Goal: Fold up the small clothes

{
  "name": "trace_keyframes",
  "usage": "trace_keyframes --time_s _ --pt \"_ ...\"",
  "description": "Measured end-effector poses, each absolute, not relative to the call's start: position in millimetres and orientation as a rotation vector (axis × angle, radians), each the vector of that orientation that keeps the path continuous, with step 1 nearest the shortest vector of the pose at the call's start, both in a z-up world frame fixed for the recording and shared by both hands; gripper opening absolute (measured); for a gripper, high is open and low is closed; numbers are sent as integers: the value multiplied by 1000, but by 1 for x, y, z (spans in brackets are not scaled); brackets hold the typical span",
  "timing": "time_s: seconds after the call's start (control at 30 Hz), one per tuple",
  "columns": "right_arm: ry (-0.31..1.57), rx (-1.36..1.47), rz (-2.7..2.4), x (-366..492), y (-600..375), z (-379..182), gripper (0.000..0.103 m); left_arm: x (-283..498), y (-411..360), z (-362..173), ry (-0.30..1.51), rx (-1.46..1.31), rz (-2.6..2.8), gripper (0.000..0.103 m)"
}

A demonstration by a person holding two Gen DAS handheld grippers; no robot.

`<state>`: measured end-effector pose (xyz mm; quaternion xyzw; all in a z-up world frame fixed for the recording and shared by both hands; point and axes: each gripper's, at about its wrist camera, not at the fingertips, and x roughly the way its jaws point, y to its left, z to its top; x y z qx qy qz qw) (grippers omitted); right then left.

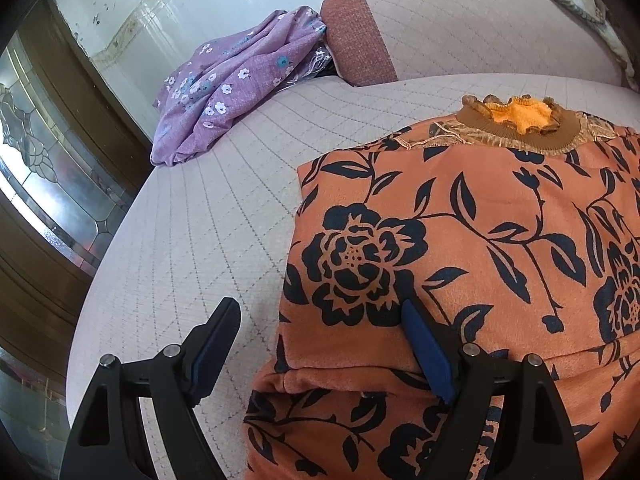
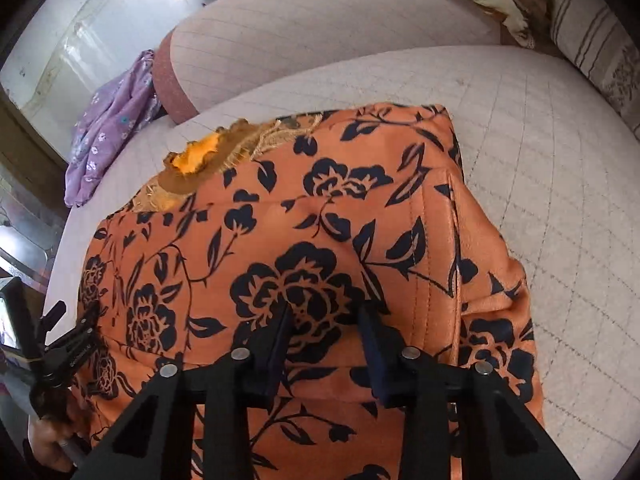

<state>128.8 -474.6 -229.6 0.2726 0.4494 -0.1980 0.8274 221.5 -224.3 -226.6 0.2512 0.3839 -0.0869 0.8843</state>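
Observation:
An orange garment with a dark floral print [image 1: 480, 240] lies folded on the pale quilted sofa seat [image 1: 208, 220], its brown ruffled collar [image 1: 520, 120] at the far end. My left gripper [image 1: 320, 312] is open at the garment's left edge, its right finger resting on the cloth and its left finger over the bare seat. In the right wrist view the same garment [image 2: 300, 220] fills the middle. My right gripper [image 2: 326, 308] is open just above the cloth, over a large printed flower, holding nothing.
A crumpled purple flowered cloth [image 1: 224, 80] lies at the sofa's far left, by the armrest [image 1: 356, 36]. The backrest [image 2: 320, 28] rises behind. Patterned cushions [image 2: 592, 52] sit at the far right. A glass-panelled door [image 1: 36, 152] is to the left.

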Motion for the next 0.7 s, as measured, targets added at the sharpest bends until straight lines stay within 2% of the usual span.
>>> trace_keyframes --time_s 0.23,0.43,0.7 --pt "848 469 -410 121 -461 -199 37 222 -223 -227 798 502 -186 83" --pt "995 497 -435 131 -464 -231 38 221 -223 -229 787 497 -189 83" --pt "977 502 -424 131 -464 -230 42 220 -218 -229 781 477 -199 84"
